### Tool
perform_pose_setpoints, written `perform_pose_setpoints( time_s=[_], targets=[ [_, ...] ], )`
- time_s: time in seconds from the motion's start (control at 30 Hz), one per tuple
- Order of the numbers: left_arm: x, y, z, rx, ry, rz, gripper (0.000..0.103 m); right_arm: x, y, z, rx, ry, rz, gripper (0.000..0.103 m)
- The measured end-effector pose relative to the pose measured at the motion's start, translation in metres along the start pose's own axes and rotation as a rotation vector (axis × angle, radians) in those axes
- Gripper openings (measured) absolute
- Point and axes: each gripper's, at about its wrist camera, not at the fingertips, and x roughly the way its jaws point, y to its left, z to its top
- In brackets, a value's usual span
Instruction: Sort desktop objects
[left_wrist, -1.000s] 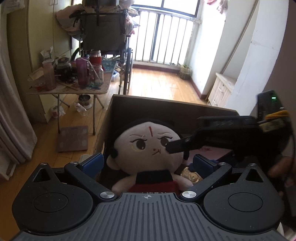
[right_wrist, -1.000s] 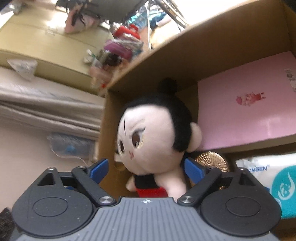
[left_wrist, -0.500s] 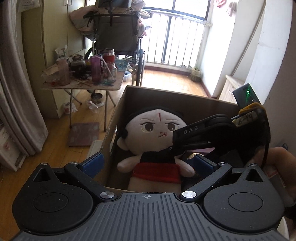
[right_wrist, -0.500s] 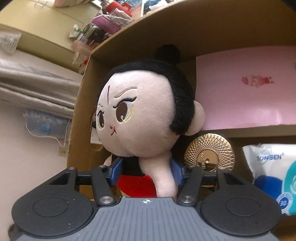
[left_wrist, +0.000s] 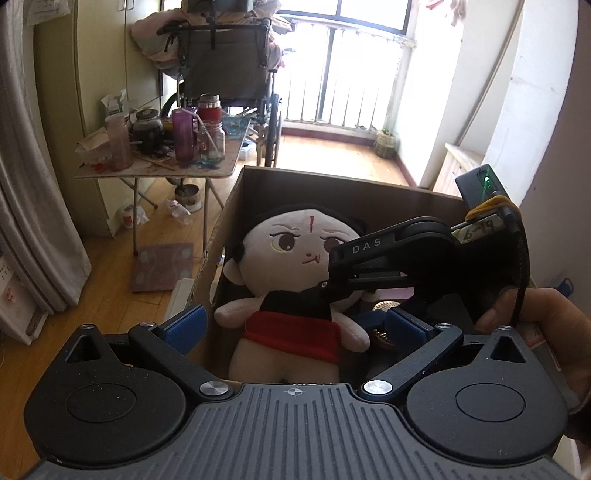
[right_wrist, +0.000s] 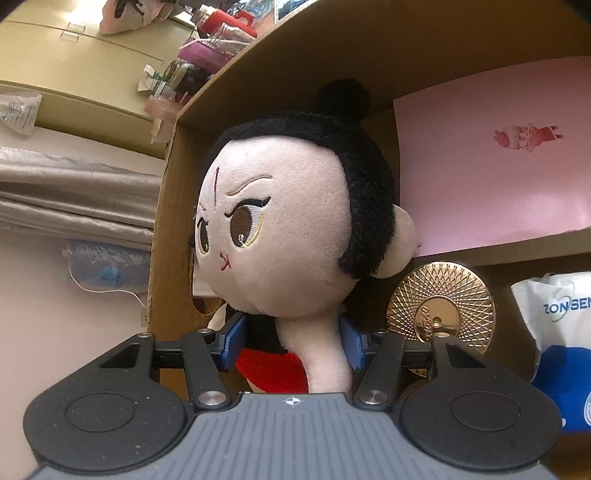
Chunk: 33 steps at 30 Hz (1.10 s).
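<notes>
The doll (right_wrist: 295, 229) sits in the left corner of the cardboard box (right_wrist: 280, 74), next to a gold disc (right_wrist: 443, 299) and a pink card (right_wrist: 491, 177). It is soft and squashy and most likely very light, so it will not break. Its big head may flop. The right tool (right_wrist: 291, 343) has just been closing, and its blue pads pinch the doll's middle, under the head. That is a good spot, because the body is thin there. I think the pads press into the plush, but part of the grip is hidden. The left tool (left_wrist: 295, 325) is spread wide and holds nothing.
</notes>
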Motion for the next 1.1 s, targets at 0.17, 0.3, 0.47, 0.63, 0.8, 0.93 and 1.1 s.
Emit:
perform_pose_setpoints(
  time_s=[0.17, 0.3, 0.47, 0.63, 0.8, 0.93, 1.1],
  targets=[
    [-0.001, 0.001, -0.001, -0.001, 0.005, 0.005, 0.103, -0.003, -0.002, -0.001, 0.002, 0.008, 0.007, 0.059],
    [-0.003, 0.000, -0.002, -0.007, 0.010, 0.015, 0.103, -0.014, -0.001, -0.003, 0.005, 0.001, -0.009, 0.066],
    [-0.014, -0.003, -0.002, -0.002, -0.003, 0.035, 0.103, -0.049, 0.001, -0.017, -0.022, -0.042, 0.014, 0.072],
    [-0.035, -0.009, -0.004, -0.009, -0.031, 0.046, 0.103, -0.100, 0.003, -0.046, -0.070, -0.119, 0.054, 0.080],
    [-0.066, -0.021, -0.021, -0.033, -0.078, 0.060, 0.103, -0.161, 0.001, -0.095, -0.167, -0.278, 0.074, 0.096],
    [-0.089, -0.033, -0.045, -0.090, -0.098, 0.060, 0.103, -0.195, -0.009, -0.138, -0.252, -0.385, -0.019, 0.100],
    [-0.114, -0.048, -0.076, -0.166, -0.120, 0.045, 0.103, -0.232, -0.029, -0.179, -0.331, -0.424, -0.135, 0.103]
  ],
)
